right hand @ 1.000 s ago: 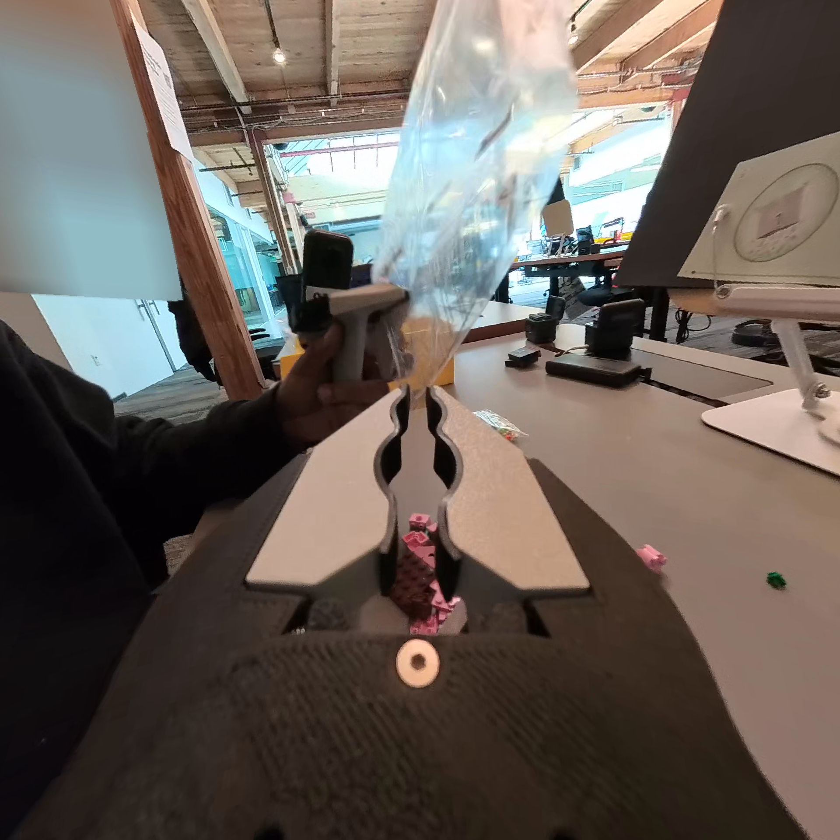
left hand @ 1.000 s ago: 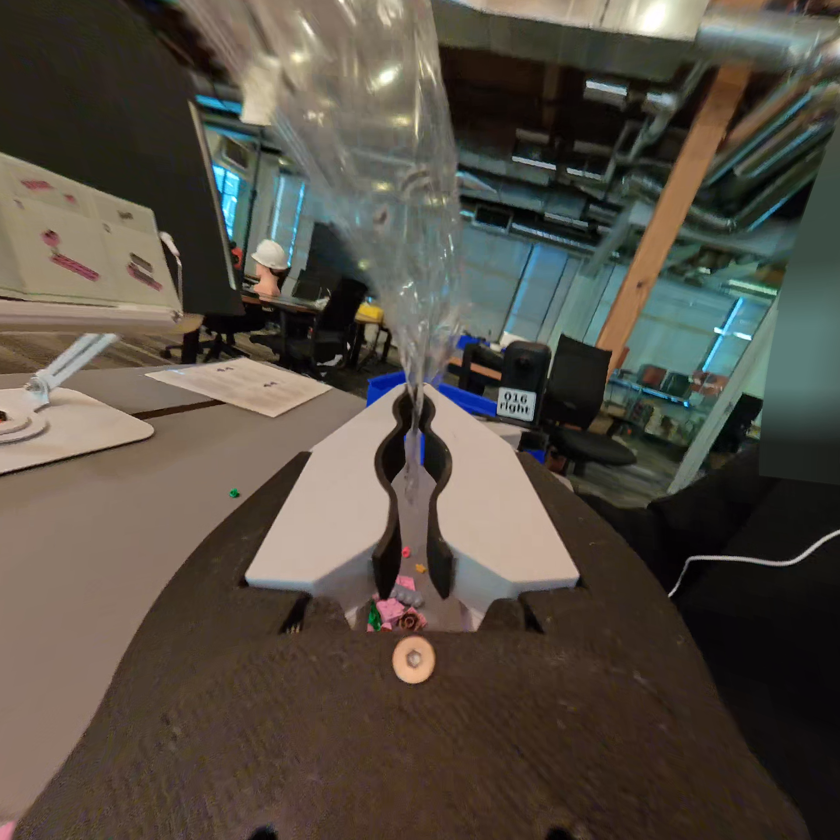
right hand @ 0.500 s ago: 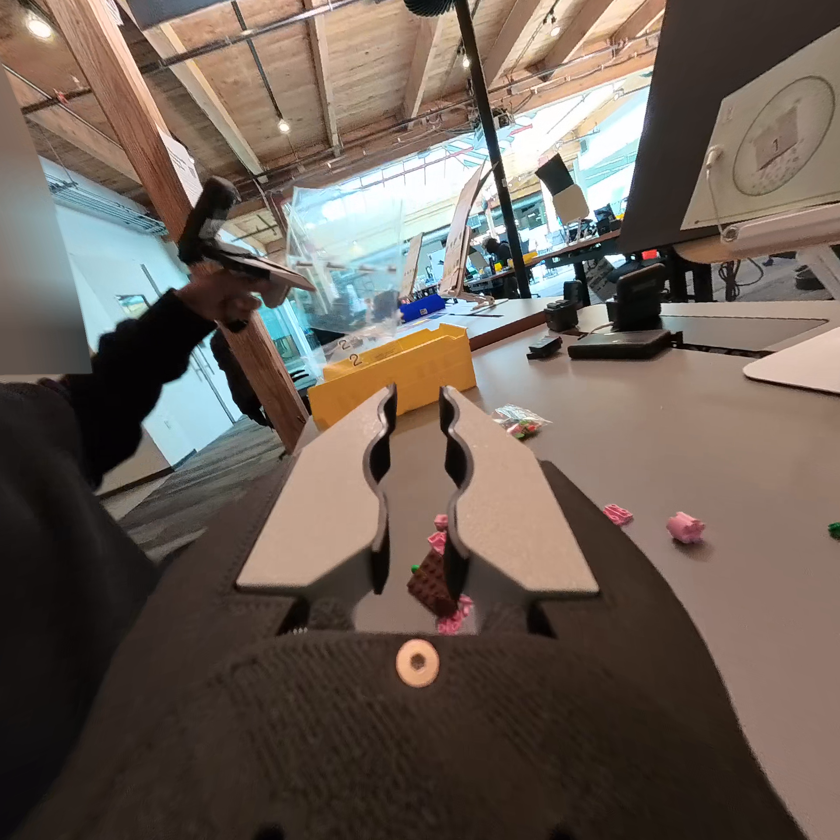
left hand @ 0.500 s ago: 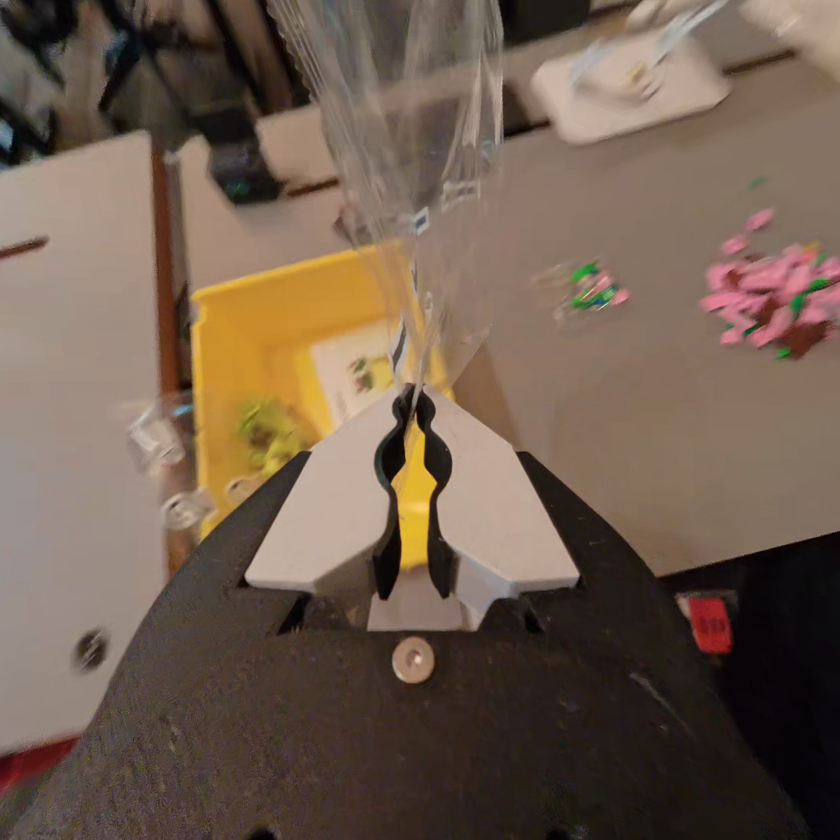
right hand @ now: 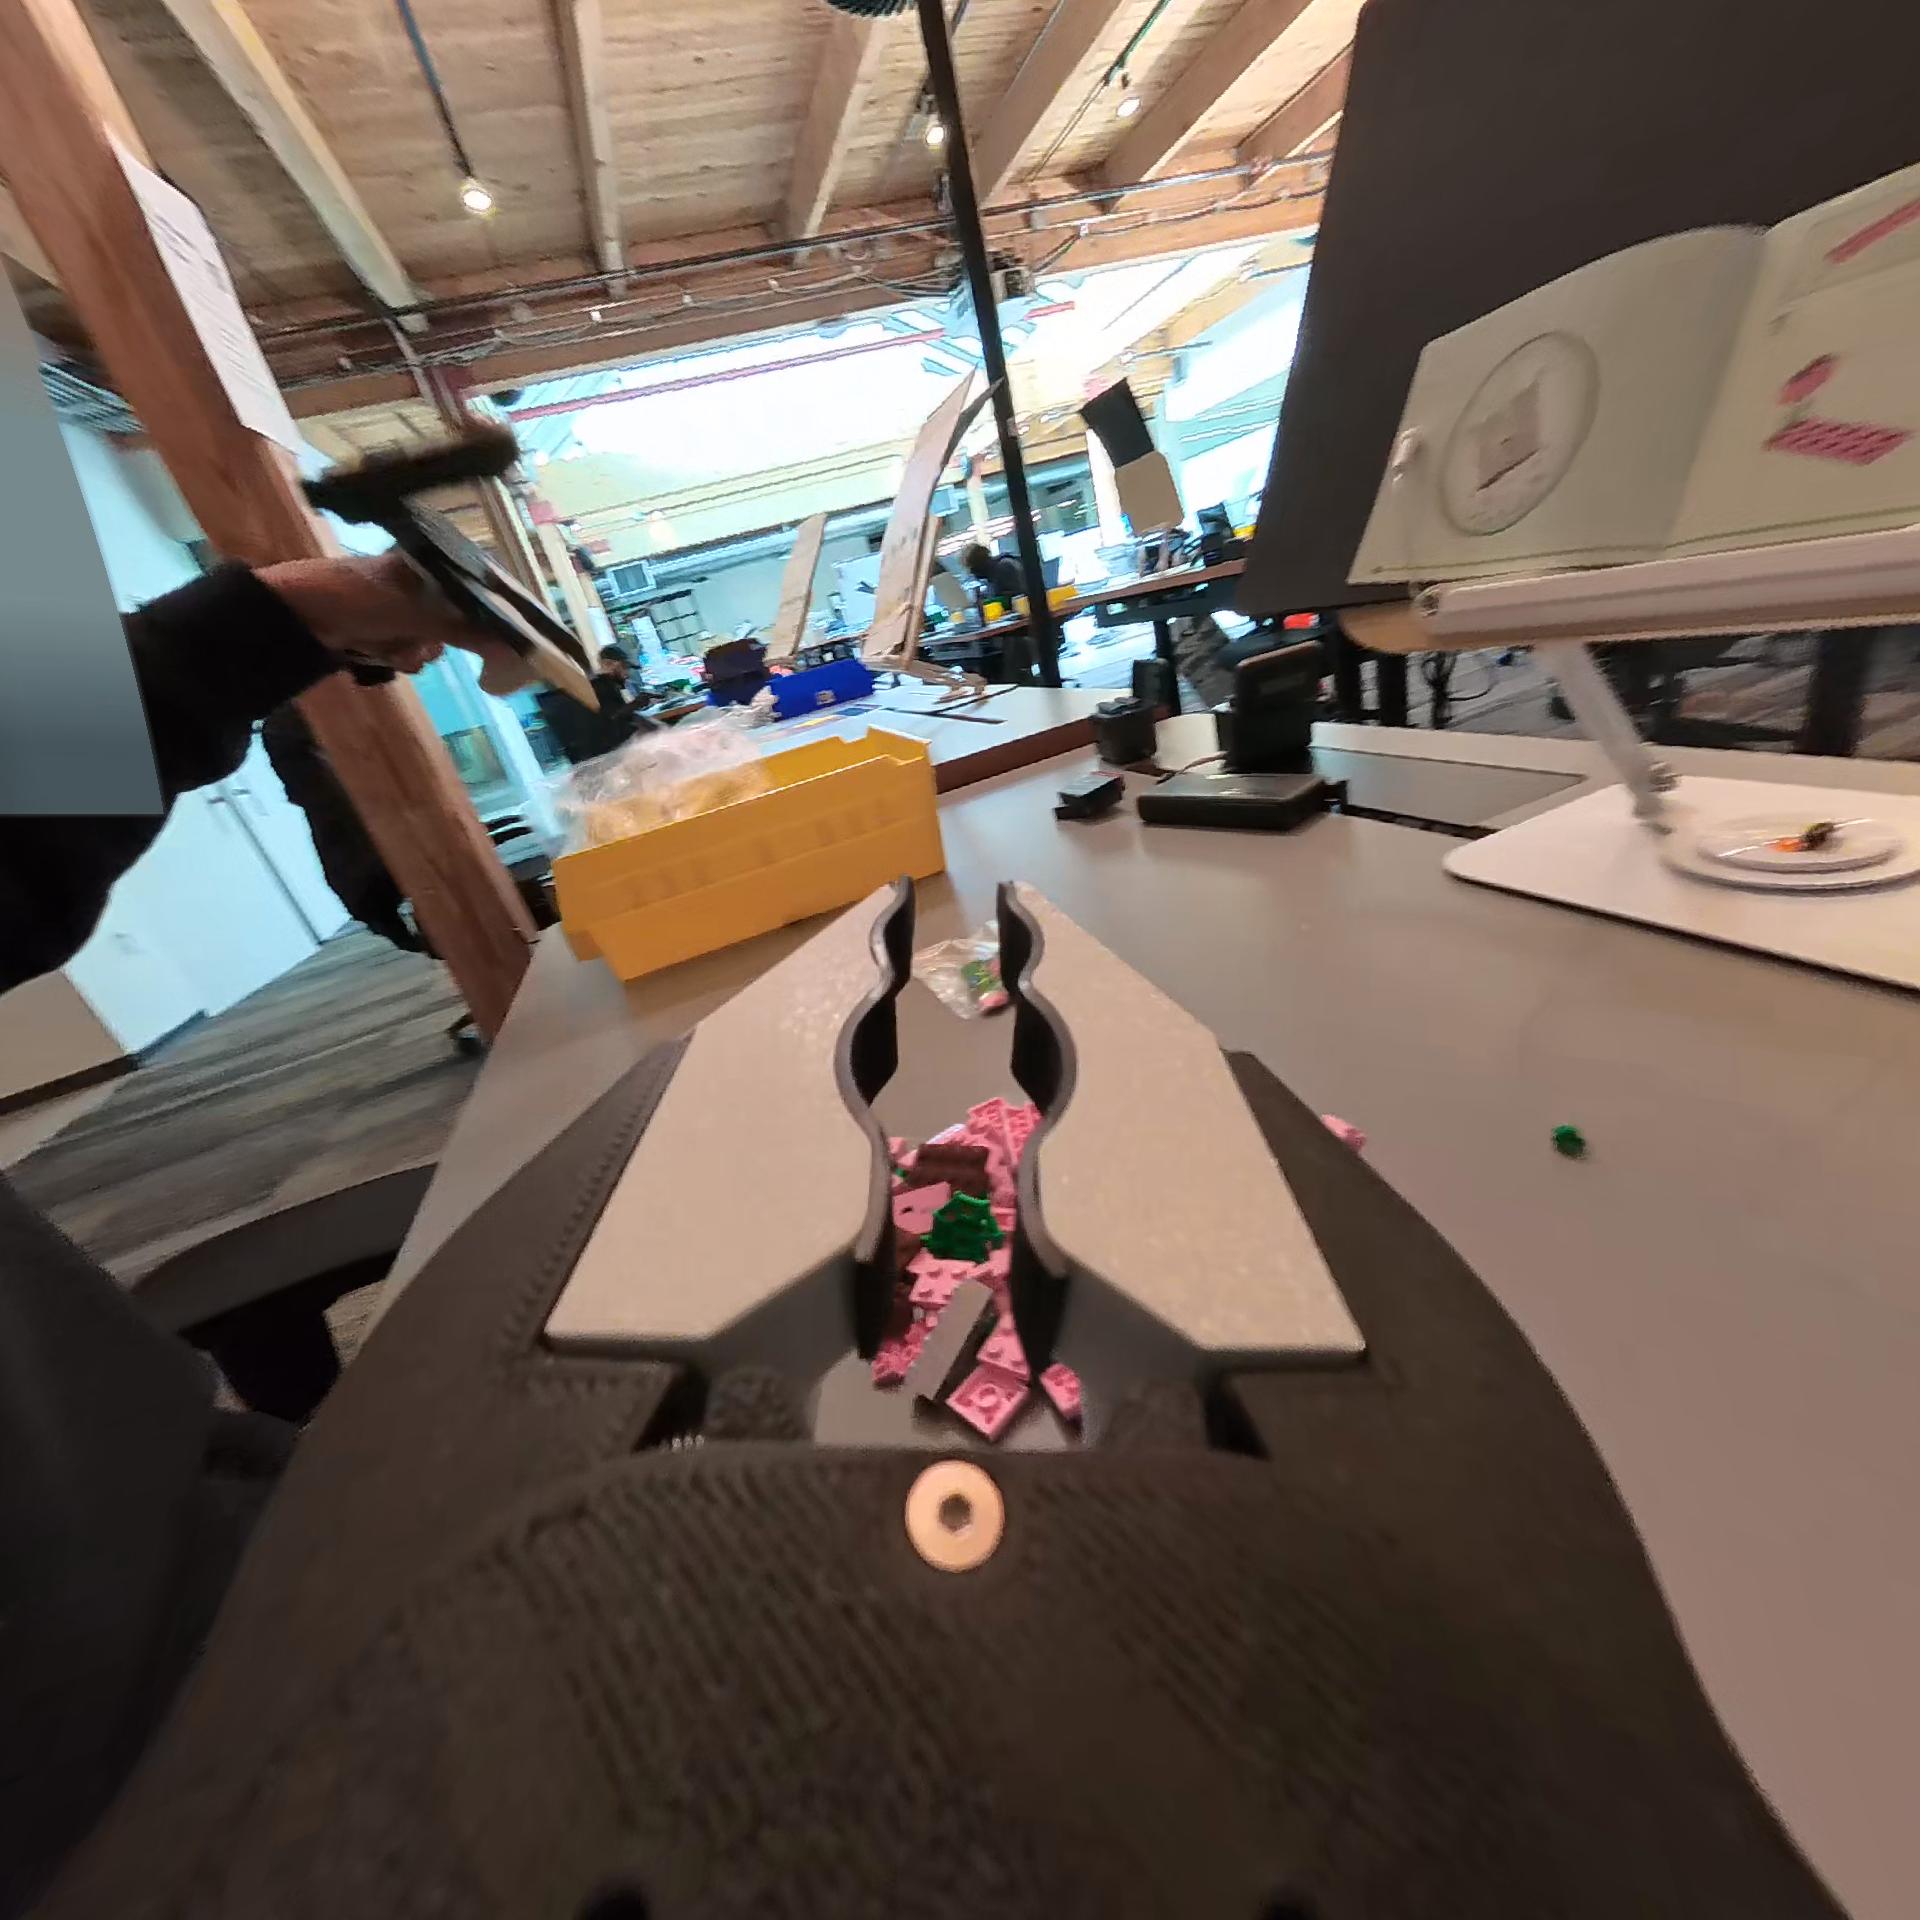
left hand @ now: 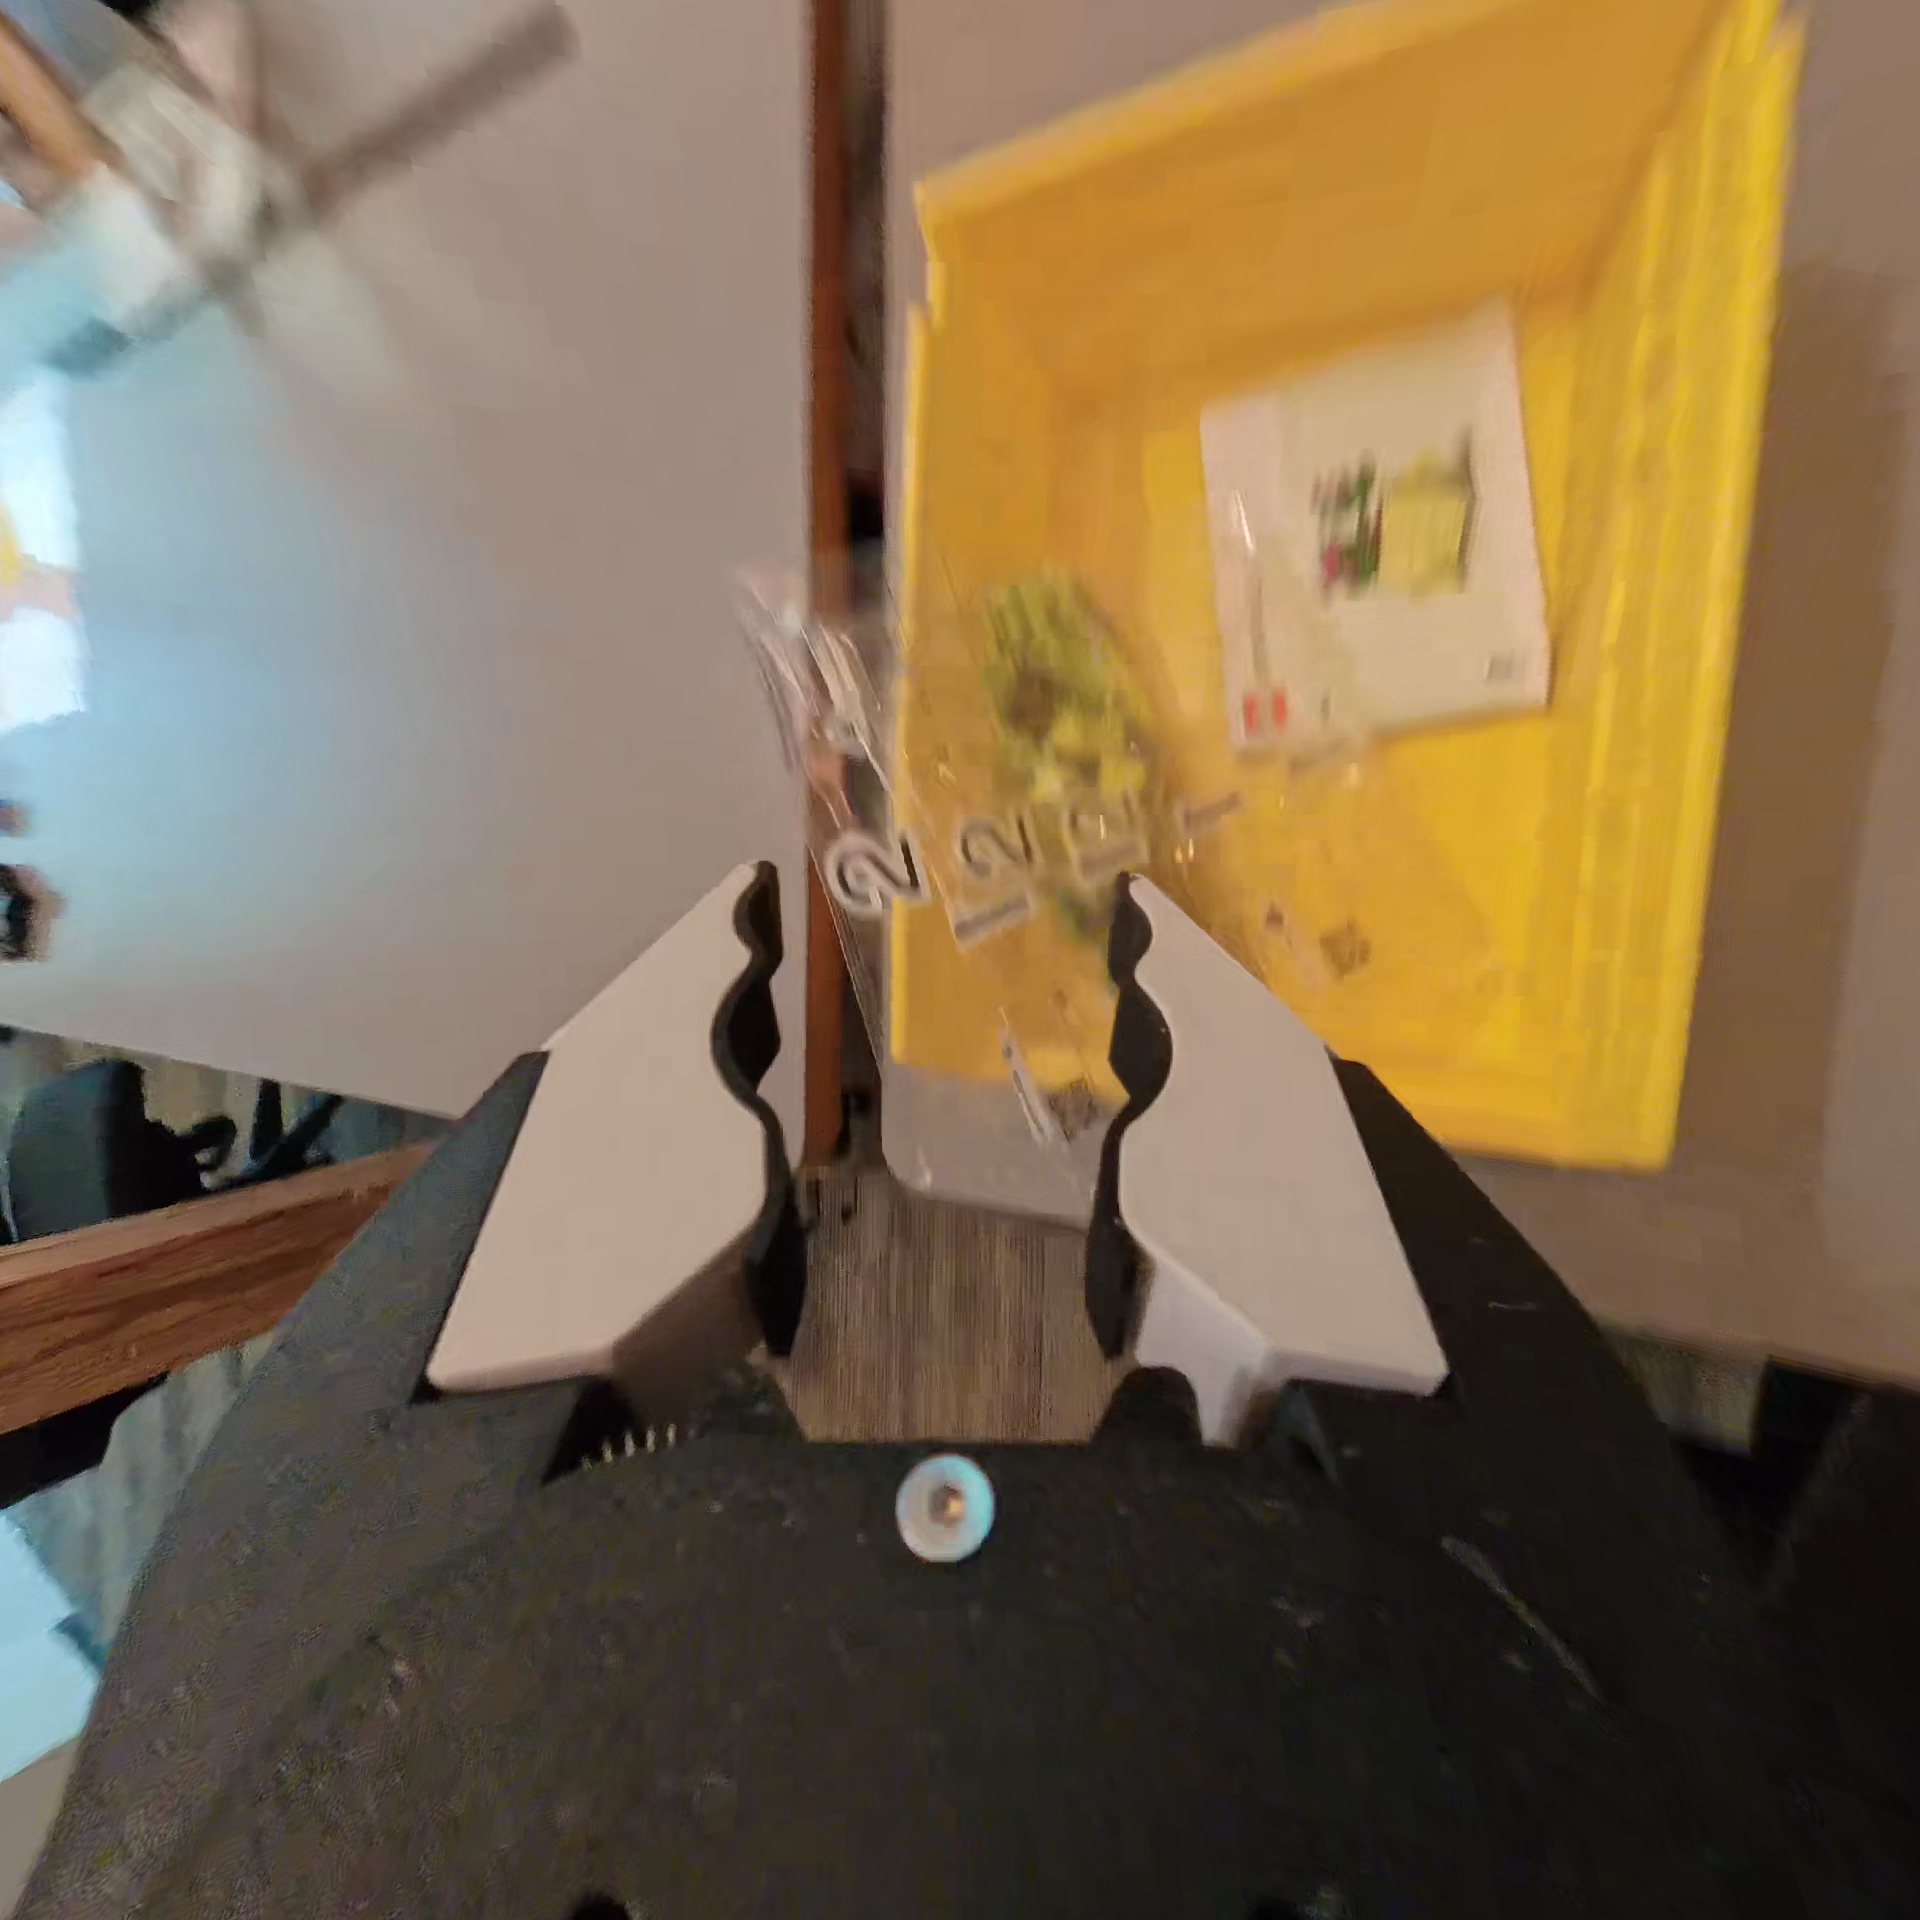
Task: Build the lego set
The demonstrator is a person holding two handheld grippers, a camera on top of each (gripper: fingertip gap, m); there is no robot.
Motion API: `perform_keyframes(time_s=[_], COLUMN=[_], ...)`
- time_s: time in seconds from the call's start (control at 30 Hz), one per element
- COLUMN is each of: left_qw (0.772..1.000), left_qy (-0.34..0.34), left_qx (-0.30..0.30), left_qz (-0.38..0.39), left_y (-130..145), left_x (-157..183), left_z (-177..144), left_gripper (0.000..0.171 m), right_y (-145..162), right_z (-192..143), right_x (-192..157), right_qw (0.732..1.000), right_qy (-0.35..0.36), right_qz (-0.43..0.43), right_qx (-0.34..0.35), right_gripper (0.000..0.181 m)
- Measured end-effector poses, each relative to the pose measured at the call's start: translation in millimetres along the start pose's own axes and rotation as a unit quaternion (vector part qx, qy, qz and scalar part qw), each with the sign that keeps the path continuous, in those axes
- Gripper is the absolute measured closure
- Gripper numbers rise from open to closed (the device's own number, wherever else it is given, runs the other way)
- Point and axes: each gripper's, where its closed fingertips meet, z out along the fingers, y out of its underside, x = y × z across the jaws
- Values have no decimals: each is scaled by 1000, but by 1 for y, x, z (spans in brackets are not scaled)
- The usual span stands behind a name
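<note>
Yellow plastic fills my left wrist view: the bin (left hand: 1299, 260) sits at the worktop (right hand: 1351, 1039) corner, and my left gripper (left hand: 940, 894) hangs over it with jaws spread wide, holding nothing. A clear bag (left hand: 997, 831) lies across the bin's rim, I judge dropped there as waste, beside a white leaflet (left hand: 1371, 530). My right gripper (right hand: 956, 899) hovers low over the pile of pink, brown and green lego pieces (right hand: 956, 1247), its jaws parted and empty, probably ready to sort. Blur smears the bag's contents, and my right gripper's fingers (right hand: 727, 1143) hide most of the pile. An instruction booklet (right hand: 1662, 384) stands propped, cut off at the frame edge.
</note>
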Motion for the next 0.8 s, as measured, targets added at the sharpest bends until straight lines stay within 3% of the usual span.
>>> perform_keyframes(time_s=[0.07, 0.17, 0.2, 0.27, 0.3, 0.33, 0.37, 0.4, 0.47, 0.53, 0.63, 0.8], left_qw=[996, 976, 961, 895, 864, 848, 850, 869, 913, 938, 955, 955], left_qy=[-14, 67, 150, 381, 457, 498, 500, 471, 376, 294, 215, 216], left_qx=[93, 206, 230, 231, 209, 180, 153, 131, 108, 116, 147, 170], left_qz=[-6, 27, 34, 29, 25, 36, 57, 79, 114, 141, 142, 112], left_y=[-35, -77, -84, -83, -78, -71, -62, -56, -53, -60, -80, -99], left_x=[15, 97, 145, 249, 288, 320, 345, 362, 376, 380, 377, 390], left_z=[-29, -69, -80, -106, -109, -102, -83, -56, 0, 36, 64, 76], left_gripper=[108, 108, 114, 112, 113, 113, 112, 110, 107, 97, 93, 89], right_y=[-3, -3, -2, 1, 2, 3, 3, 3, 2, 1, 0, -2], right_z=[-2, -2, -1, 0, 1, 1, 1, 1, 2, 2, 2, 1], right_x=[2, 4, 4, 2, 2, 2, 1, 1, 0, -1, -2, -1], right_qw=[1000, 1000, 1000, 1000, 1000, 1000, 1000, 1000, 1000, 1000, 1000, 1000], right_qy=[7, 10, 9, 5, 4, 4, 3, 2, -1, -3, -3, -8], right_qz=[-5, -5, -4, -2, -3, -4, -4, -3, -1, 0, 0, 15], right_qx=[6, 4, 2, -2, -5, -7, -7, -6, -3, -3, -1, 6], right_gripper=[167, 167, 167, 167, 167, 167, 168, 168, 168, 168, 168, 167])
